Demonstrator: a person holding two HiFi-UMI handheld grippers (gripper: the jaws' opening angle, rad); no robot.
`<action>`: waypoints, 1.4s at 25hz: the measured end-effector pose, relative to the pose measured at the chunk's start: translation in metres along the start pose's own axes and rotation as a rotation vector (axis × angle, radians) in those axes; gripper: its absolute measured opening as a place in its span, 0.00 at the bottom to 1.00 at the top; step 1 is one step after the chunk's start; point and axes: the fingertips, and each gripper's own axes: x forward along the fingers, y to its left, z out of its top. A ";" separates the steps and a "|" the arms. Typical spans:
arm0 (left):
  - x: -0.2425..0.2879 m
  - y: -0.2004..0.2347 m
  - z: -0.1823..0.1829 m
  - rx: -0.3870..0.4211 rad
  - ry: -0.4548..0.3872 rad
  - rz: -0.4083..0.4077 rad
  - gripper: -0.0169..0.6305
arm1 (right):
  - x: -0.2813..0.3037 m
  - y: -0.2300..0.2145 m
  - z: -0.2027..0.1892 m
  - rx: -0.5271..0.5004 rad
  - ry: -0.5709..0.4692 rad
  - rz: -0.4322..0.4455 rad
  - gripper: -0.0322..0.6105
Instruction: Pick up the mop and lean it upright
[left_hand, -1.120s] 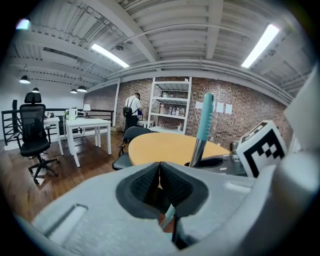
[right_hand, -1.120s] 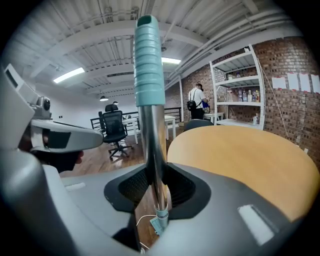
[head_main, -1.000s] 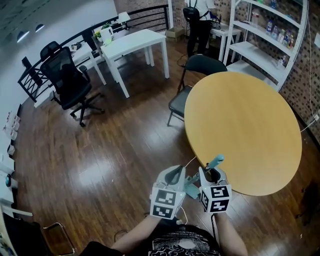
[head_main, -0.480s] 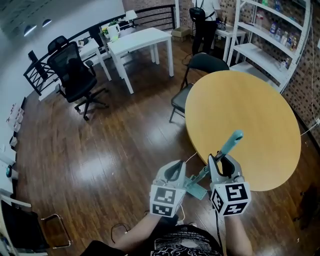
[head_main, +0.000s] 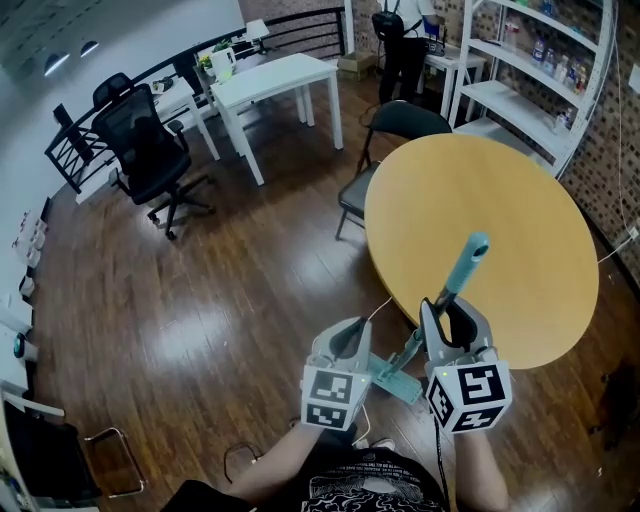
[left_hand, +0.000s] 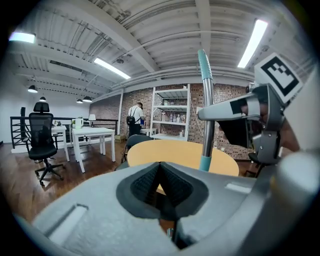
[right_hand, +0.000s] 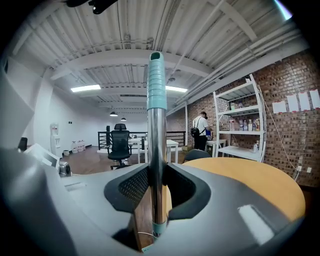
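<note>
Your mop (head_main: 462, 270): teal grip & head, chrome shaft. Right tongs (head_main: 447, 305) & left tongs (head_main: 350, 340): grey w/ black pads, b&w square markers (head_main: 330, 402) at back. Table (head_main: 480, 200): tan-yellow top. Floor (head_main: 230, 280): dark brown glossy planks. Office chair (head_main: 140, 150): black. Brick wall (right_hand: 290, 125): red-brown.

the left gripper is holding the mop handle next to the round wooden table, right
Not the left one. The right gripper is holding the mop handle next to the round wooden table: the right gripper view shows its jaws closed on it. The left gripper has its jaws together on nothing.
</note>
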 end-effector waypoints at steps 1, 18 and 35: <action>-0.001 -0.001 -0.001 0.000 0.002 -0.004 0.03 | -0.001 0.000 -0.001 0.001 0.000 -0.003 0.21; 0.007 0.008 -0.005 -0.006 0.018 -0.018 0.03 | 0.026 0.001 -0.056 0.038 0.085 -0.032 0.21; 0.044 0.048 0.005 0.020 0.033 -0.064 0.03 | 0.097 0.012 -0.129 0.107 0.188 -0.077 0.21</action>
